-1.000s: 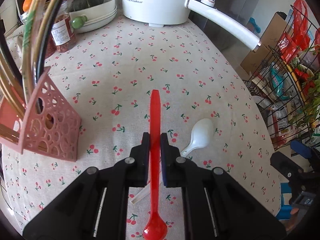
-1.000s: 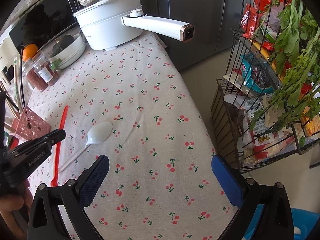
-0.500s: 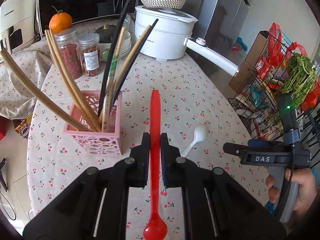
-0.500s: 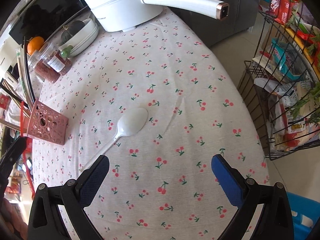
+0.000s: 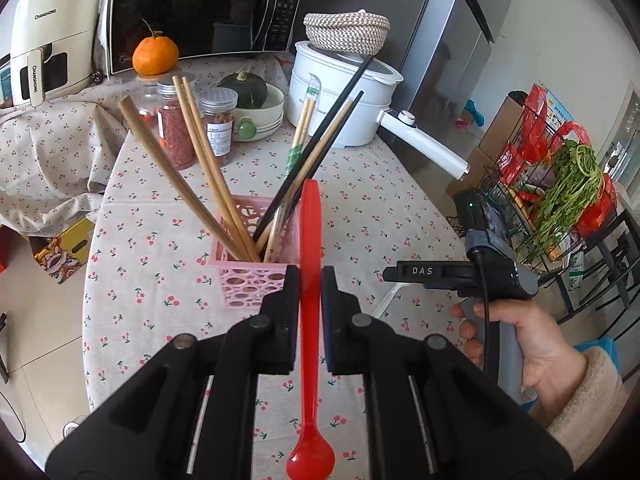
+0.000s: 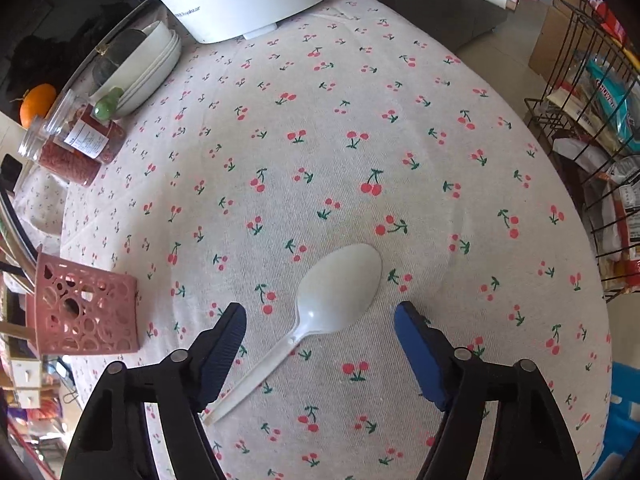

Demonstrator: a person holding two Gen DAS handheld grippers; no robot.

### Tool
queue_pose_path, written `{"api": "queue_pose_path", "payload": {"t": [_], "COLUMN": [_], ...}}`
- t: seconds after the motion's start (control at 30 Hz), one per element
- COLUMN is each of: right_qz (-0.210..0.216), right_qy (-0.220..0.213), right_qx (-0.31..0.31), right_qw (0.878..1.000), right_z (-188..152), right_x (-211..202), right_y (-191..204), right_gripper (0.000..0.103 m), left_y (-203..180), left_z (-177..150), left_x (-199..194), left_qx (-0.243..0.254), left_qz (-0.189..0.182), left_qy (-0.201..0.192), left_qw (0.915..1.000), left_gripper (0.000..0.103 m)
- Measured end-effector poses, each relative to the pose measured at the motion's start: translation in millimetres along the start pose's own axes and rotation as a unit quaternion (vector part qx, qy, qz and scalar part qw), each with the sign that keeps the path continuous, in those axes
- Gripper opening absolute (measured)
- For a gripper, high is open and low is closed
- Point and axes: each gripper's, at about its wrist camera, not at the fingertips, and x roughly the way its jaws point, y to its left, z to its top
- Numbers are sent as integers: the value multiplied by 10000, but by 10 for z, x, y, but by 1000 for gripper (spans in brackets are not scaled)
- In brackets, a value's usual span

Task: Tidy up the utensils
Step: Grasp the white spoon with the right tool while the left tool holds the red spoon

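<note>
My left gripper (image 5: 310, 276) is shut on a red plastic spoon (image 5: 310, 240), handle pointing forward, bowl toward the camera. It is held in the air just in front of a pink perforated holder (image 5: 256, 276) that holds several chopsticks (image 5: 208, 168). My right gripper (image 6: 320, 320) is open, low over the cherry-print cloth, its jaws either side of a white plastic spoon (image 6: 332, 292) lying flat. The right gripper also shows in the left wrist view (image 5: 404, 272). The pink holder shows at the left in the right wrist view (image 6: 84, 312).
A white electric pot (image 5: 340, 92) with a long handle (image 5: 424, 140) stands at the back, next to stacked bowls with a squash (image 5: 252, 100) and spice jars (image 5: 176, 124). A microwave (image 5: 200, 12) and an orange (image 5: 155, 56) stand behind. A wire rack with groceries (image 5: 560, 184) stands right of the table.
My left gripper rose and drew back with the red spoon, bringing the holder into line ahead. My right gripper came down over the white spoon, which now lies between its jaws.
</note>
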Motion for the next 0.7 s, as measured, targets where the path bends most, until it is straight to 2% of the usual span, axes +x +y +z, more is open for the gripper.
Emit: {"api": "queue_pose_path", "payload": {"t": [0.17,0.23,0.33,0.5,0.53,0.57,0.6,0.7], "right_qz": [-701,-716,-487,124,217,323,425,510], "right_qy": [-210,-243,-307,-397,-435,-485,-515,-518], "right_qx": [-124,-165,-251,-113,-123,-146,-183,-262], "right_qw": [9972,9970,9980,9991,9987,9982,9976,9970], "right_z": [17,19,17,23,23,20,18,-8], "right_x": [30,31,22,-71,-107,-149,-189,-261], "right_y": [179,213,212,117,102,93,92,76], "right_gripper": [38,37,35,29,24,11,7,7], "left_y": [147,194,259,307,307,306,308,295], "left_z": [10,11,10,33,45,59,73,111], "left_x": [-83,-106,-150,-242,-262,-283,-304,-327], "left_qx": [-131,-153,-201,-295,-303,-312,-316,-329], "left_qz": [-33,-24,-15,-46,-55,-66,-74,-53], "left_qy": [-72,-90,-146,-369,-441,-529,-620,-839], "left_qw": [9999,9998,9997,9989,9986,9981,9976,9959], "left_gripper": [11,11,11,11,11,11,11,11]}}
